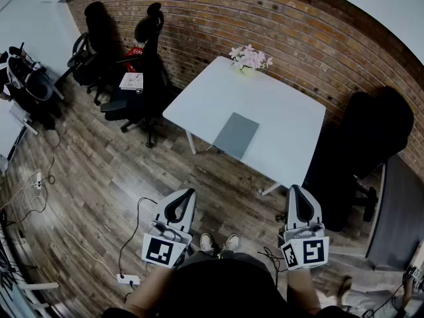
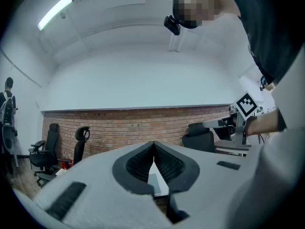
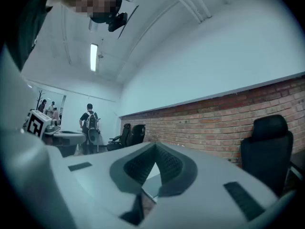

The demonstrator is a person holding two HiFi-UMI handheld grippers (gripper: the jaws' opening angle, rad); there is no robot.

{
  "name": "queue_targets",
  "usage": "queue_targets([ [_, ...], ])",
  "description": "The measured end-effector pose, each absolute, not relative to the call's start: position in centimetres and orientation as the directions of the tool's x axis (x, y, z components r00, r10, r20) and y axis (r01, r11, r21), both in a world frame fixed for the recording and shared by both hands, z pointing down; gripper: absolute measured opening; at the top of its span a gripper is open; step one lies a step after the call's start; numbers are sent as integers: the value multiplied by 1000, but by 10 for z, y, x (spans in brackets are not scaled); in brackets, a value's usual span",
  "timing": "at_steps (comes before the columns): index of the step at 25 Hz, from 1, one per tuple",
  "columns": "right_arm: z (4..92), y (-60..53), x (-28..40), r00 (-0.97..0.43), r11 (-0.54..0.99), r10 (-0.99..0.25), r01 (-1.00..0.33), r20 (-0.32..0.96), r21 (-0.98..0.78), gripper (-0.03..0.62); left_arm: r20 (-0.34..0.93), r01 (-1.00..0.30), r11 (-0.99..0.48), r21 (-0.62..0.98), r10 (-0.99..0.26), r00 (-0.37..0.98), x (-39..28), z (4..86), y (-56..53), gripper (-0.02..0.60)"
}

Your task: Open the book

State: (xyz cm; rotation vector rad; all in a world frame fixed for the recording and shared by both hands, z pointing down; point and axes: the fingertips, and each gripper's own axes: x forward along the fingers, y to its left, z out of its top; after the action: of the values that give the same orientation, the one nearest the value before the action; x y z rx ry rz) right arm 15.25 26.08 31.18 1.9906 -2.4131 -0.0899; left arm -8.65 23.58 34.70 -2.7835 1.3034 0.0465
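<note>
Jaws of the left gripper [image 1: 188,195] and right gripper [image 1: 295,192] are pressing together, empty, short of the white table [image 1: 281,111]. A closed grey book [image 1: 235,136] is lying at its near edge; flowers [image 1: 249,59] are standing at its far edge by the brick wall [image 1: 278,18].

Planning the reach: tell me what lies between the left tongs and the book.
Head view: from left tongs, bare wood floor, then the table's front edge, then the book.

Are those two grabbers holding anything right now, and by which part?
Nothing is held: the left gripper and right gripper are both shut and empty, the book lying untouched on the table.
</note>
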Motion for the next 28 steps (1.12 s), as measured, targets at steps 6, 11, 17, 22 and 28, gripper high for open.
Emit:
queue_targets([
  [6, 317, 259, 151, -209, 208, -978, -977, -11, 39, 12, -49, -772, -634, -45, -771, 635, -86, 348, 236, 26],
  [11, 327, 253, 158, -233, 233, -972, -972, 9, 18, 12, -31, -788, -614, -46, -787, 616, -84, 349, 235, 25],
  [17, 343, 245, 171, -289, 287, -957, -956, 16, -58, 12, -5, -813, -580, -57, -814, 581, -79, 356, 235, 26],
  [22, 356, 236, 175, -309, 307, -951, -949, 26, -75, 12, -12, -830, -547, -109, -834, 551, -85, 359, 236, 26],
  [28, 368, 219, 170, -329, 325, -943, -943, 51, -66, 12, 0, -837, -542, -76, -839, 544, -85, 376, 219, 26],
])
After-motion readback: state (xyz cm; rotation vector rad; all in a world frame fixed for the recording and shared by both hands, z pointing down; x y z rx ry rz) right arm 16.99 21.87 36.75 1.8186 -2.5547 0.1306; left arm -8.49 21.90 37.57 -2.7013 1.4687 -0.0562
